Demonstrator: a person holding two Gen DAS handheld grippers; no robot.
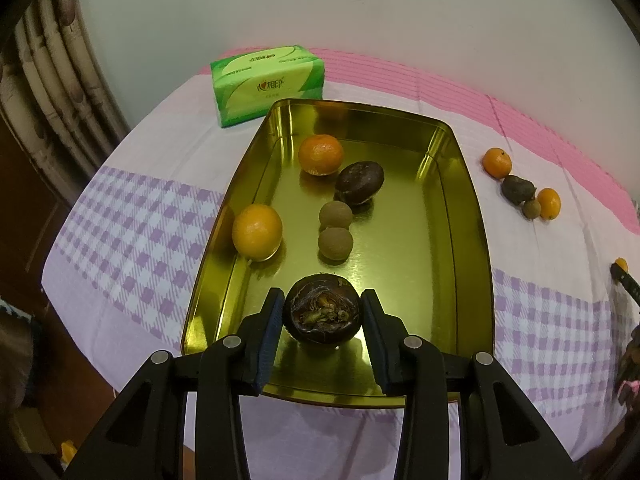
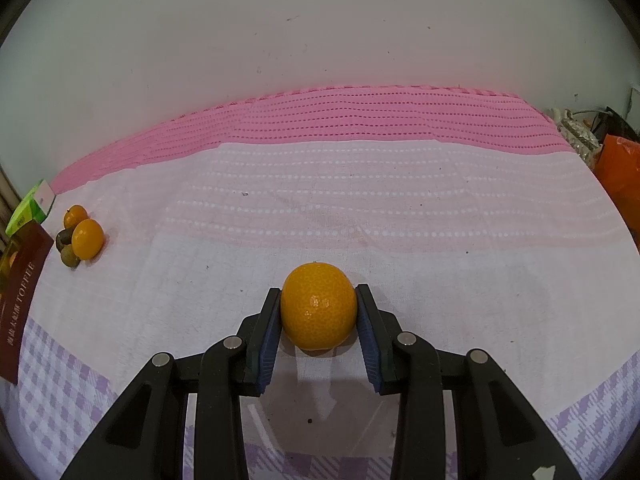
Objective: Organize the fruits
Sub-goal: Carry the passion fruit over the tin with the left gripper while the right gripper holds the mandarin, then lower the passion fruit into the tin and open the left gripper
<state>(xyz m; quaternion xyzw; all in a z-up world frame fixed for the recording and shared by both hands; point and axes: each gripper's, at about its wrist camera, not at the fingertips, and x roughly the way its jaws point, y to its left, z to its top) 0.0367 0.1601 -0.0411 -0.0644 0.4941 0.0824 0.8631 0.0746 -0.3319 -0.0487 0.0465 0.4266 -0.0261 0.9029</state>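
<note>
My left gripper [image 1: 322, 300] is shut on a dark brown round fruit [image 1: 322, 314], held over the near end of a gold metal tray [image 1: 468, 216]. In the tray lie an orange [image 1: 321, 155], a yellow-orange citrus [image 1: 257, 232], another dark fruit [image 1: 359, 182] and two small tan round fruits [image 1: 335, 214]. In the right wrist view my right gripper [image 2: 318, 294] is shut on an orange [image 2: 318, 312] just above the cloth. A cluster of loose fruits [image 1: 520, 188] lies on the cloth right of the tray, and it shows again as a small fruit cluster [image 2: 80, 240] at the far left.
A green tissue pack [image 1: 268, 82] stands behind the tray. The table carries a pink and purple checked cloth [image 2: 360, 208] against a white wall. The tray's dark red outer side [image 2: 20, 300] is at the left edge. An orange bag [image 2: 618, 168] and clutter sit at the far right.
</note>
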